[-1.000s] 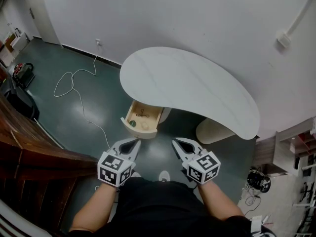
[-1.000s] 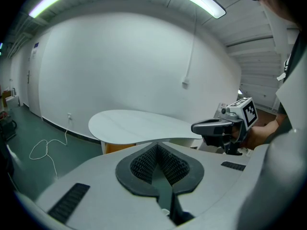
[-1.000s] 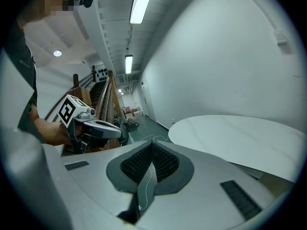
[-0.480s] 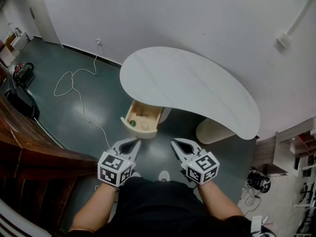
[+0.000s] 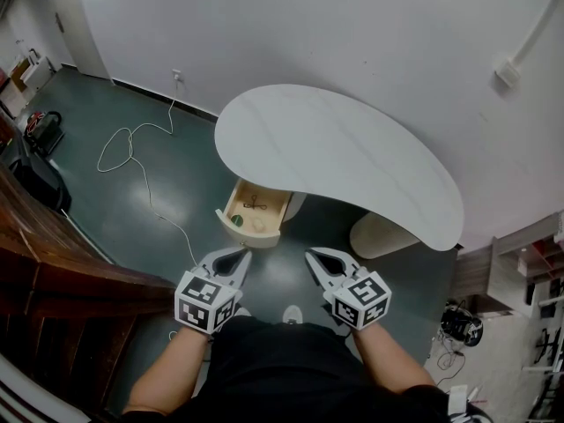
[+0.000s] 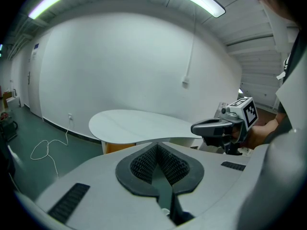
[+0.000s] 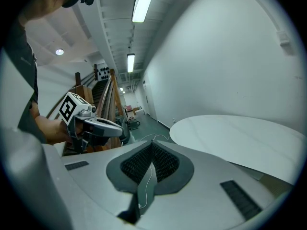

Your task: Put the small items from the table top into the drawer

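Dark green floor [image 5: 176, 192] fills the left and middle of the head view, and a plain white wall [image 5: 352, 33] runs across the top. Brown wooden stairs with a railing [image 5: 53, 271] take up the lower left corner.

At the frame's centre stands the white kidney-shaped bench [image 5: 335, 157]. It rests on a cream rounded pedestal [image 5: 381, 233] that shows under its lower right edge. At the far right edge is a pale shelving unit [image 5: 529, 263].

A light wooden drawer [image 5: 227, 205] is pulled open below the bench's lower left edge. A thin white cable [image 5: 119, 144] loops over the floor at the left and leads up to a wall socket [image 5: 176, 75].

Low in the frame, well apart from the drawer, the left gripper [image 5: 244, 252] and the right gripper [image 5: 310, 254] point towards the bench. Both are clenched with nothing between the pads.

The small items lie inside the drawer: a dark wiry piece [image 5: 256, 204] near the middle, a green round piece [image 5: 236, 221] in the lower left corner and a pale round piece [image 5: 259, 225] beside it.
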`<state>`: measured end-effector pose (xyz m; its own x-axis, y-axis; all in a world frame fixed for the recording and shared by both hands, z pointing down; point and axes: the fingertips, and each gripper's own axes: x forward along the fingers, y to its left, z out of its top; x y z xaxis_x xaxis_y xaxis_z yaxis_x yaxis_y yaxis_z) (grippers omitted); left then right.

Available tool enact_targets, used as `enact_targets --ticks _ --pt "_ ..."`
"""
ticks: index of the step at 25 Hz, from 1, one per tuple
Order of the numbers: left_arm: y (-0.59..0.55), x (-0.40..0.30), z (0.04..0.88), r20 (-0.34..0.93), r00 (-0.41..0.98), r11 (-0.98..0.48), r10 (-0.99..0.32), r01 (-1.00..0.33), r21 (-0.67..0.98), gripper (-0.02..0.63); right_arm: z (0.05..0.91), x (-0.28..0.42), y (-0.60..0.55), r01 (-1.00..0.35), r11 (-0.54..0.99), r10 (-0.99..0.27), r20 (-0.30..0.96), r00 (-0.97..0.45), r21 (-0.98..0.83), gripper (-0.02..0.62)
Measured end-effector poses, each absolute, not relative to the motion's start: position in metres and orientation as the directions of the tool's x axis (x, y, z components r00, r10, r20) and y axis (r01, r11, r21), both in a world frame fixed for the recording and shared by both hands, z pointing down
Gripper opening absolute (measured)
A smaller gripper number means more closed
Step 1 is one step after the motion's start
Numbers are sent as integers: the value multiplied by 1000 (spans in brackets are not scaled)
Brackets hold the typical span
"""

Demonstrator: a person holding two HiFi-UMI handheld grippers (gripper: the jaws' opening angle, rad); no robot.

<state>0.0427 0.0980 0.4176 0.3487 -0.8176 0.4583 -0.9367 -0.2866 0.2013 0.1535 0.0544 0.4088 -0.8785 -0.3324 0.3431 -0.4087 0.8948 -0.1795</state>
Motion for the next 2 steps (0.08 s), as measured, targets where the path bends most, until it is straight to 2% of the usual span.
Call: enact_targets --ticks 2 --pt "97 43 417 457 351 -289 -817 -936 201 14 408 153 54 -406 897 -330 344 -879 -178 8"
